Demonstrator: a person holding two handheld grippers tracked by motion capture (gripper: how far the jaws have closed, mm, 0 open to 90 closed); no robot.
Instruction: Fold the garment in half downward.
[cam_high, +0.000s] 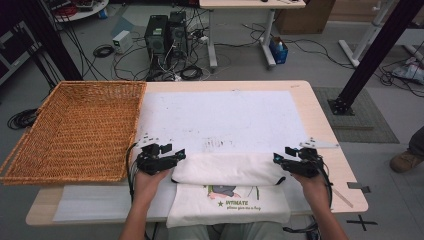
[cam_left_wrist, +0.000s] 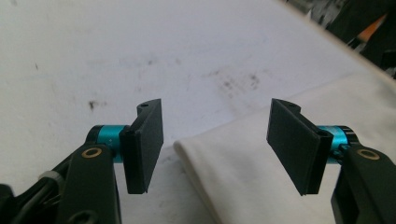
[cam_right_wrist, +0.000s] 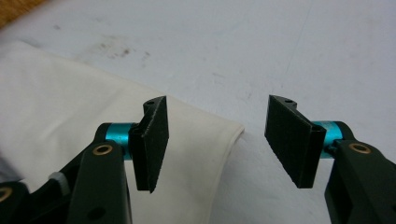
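**A:** so where was the shirt sitting? The white T-shirt (cam_high: 227, 185) lay at the 6 o'clock edge of the table (cam_high: 320, 117), on the white mat (cam_high: 220, 120); its top part was folded over into a thick roll, and that roll ran 9 to 3 o'clock between the two grippers; the printed bit below pointed toward 6.

**B:** yeah, and the lower hem hung off the table edge, so you couldn't see where it ended; the small print was too tiny to read properly.

**A:** jaws? The left gripper (cam_high: 175, 156) was spread wide with nothing clamped; in the left gripper view the fold's corner (cam_left_wrist: 187, 147) sat between the pads, untouched.

**B:** same for the right gripper (cam_high: 278, 159); wide open, gripping nothing; the fold's other corner (cam_right_wrist: 233, 130) lay in the gap; wicker basket (cam_high: 75, 130) at 9 o'clock, its left corner cut off.
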